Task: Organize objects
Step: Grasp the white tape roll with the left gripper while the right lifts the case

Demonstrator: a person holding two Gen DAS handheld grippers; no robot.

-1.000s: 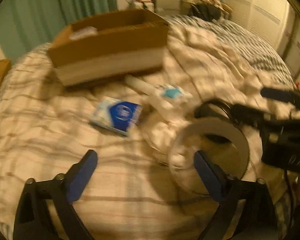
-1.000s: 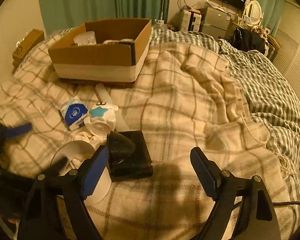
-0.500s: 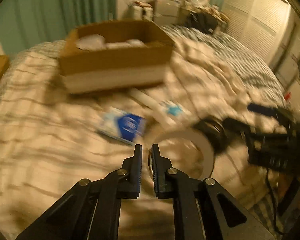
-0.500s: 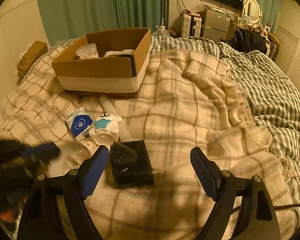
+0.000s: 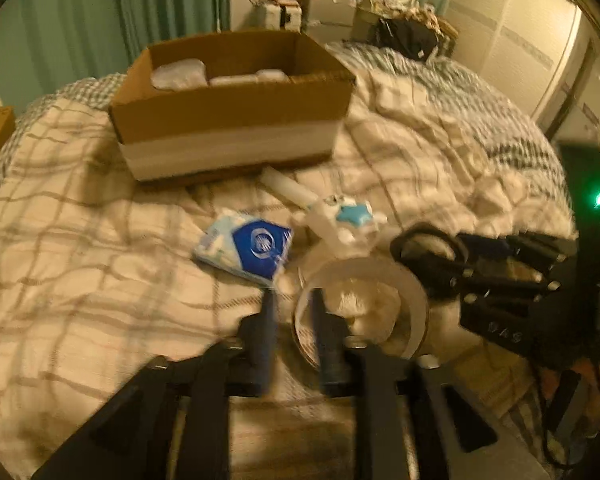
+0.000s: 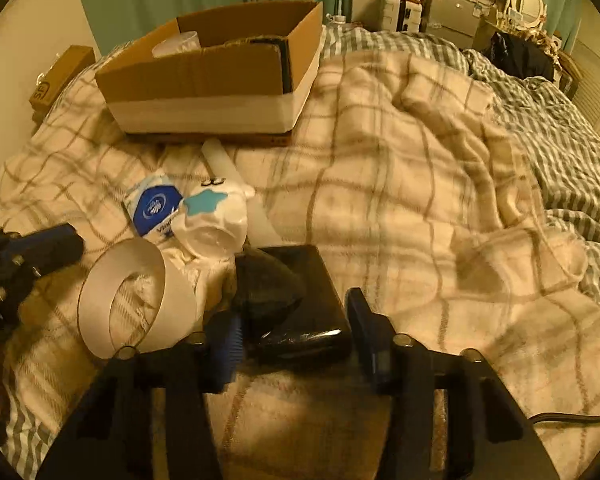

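On a plaid blanket lie a white tape ring [image 5: 364, 304], a blue-and-white tissue pack [image 5: 246, 246], a white toy with a blue star [image 5: 346, 220], a white tube [image 5: 288, 190] and a black box [image 6: 300, 304]. My left gripper [image 5: 292, 316] is nearly shut, its fingers pinching the near wall of the tape ring [image 6: 136, 300]. My right gripper [image 6: 296, 340] has closed in on the near end of the black box, one finger on each side. The left gripper's tip [image 6: 48, 244] shows in the right wrist view; the right gripper [image 5: 500, 280] shows in the left wrist view.
An open cardboard box [image 5: 232, 104] holding white items stands at the back of the bed [image 6: 400, 168]; it also shows in the right wrist view [image 6: 216, 76]. A green striped duvet [image 6: 560, 132] lies to the right. Green curtains and cluttered furniture stand behind.
My left gripper shut from wide open onto the tape ring's wall and now holds it. My right gripper moved forward and closed from wide open onto the black box.
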